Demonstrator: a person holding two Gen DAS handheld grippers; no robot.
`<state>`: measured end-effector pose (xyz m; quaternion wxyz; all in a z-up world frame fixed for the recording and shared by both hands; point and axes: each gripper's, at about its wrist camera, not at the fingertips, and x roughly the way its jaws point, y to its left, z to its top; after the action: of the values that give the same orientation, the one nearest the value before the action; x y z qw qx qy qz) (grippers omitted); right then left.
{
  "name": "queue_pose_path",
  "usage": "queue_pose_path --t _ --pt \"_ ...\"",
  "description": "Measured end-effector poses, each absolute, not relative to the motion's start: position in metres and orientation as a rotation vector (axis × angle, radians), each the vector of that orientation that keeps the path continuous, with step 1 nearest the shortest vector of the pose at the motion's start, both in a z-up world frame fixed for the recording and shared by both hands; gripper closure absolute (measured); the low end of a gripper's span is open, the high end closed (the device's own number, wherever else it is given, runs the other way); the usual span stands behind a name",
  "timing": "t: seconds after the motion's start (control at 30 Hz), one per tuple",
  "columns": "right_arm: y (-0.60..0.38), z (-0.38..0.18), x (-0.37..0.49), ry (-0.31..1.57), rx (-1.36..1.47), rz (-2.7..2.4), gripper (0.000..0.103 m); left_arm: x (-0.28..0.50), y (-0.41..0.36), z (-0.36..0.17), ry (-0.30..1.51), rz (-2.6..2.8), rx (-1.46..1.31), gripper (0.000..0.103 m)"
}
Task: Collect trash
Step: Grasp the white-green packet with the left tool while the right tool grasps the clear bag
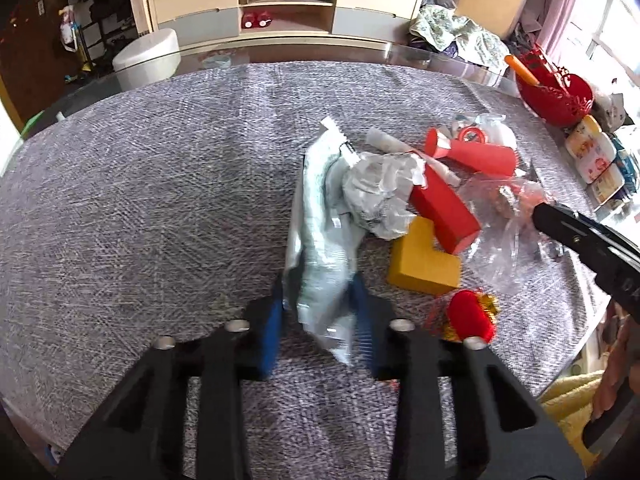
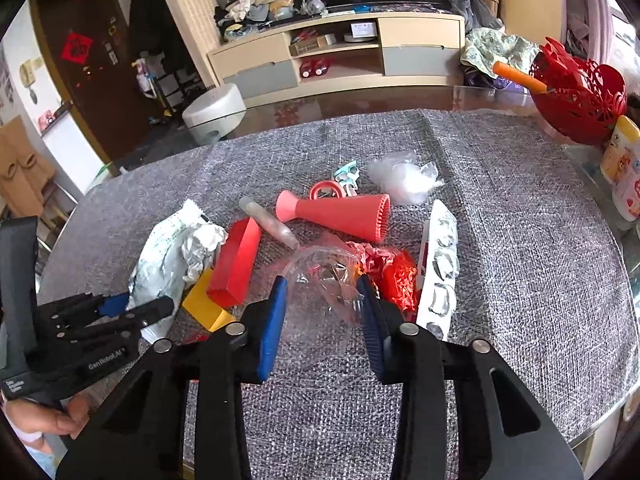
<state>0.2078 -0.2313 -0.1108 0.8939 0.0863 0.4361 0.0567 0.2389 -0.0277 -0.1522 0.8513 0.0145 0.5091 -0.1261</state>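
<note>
- Two black handheld grippers with blue finger pads reach over a round table covered in a grey woven cloth [image 2: 520, 216], where a small heap of trash lies.
- Left gripper [image 1: 318, 280]: its pads are clenched on the near end of a long, crumpled pale silver-white plastic pouch [image 1: 320, 216], which stretches away from the jaws across the cloth.
- Right gripper [image 2: 322, 280]: its jaws sit on either side of a crinkled clear plastic wrapper [image 2: 320, 280]; the pads seem to press the film, though its transparency makes the contact hard to judge.
- Ball of crumpled white paper [image 1: 380, 196] rests against the pouch's far side.
- Red rectangular block [image 2: 236, 264] lies tilted on top of a yellow L-shaped block [image 1: 424, 264].
- Red ribbed plastic cone [image 2: 340, 214] lies on its side beyond the wrapper, near a bunched clear bag [image 2: 404, 180].
- Crumpled red foil [image 2: 392, 272] sits just beside the right pad, with a silver blister pack [image 2: 440, 268] lying alongside it.
- Red lattice basket [image 2: 580, 92] stands at the table's far right edge, well apart from the heap.
</note>
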Motion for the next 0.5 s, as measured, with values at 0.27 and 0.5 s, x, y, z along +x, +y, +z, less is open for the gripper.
queue_pose_path --t 0.27,0.5 --pt "-0.239 -0.098 0.200 0.869 0.182 0.108 0.083 0.231 -0.025 -0.138 1.015 -0.253 0.041 0.097" --pt "-0.241 -0.082 0.190 0.828 0.188 0.107 0.086 0.217 -0.022 -0.114 0.945 -0.218 0.061 0.097"
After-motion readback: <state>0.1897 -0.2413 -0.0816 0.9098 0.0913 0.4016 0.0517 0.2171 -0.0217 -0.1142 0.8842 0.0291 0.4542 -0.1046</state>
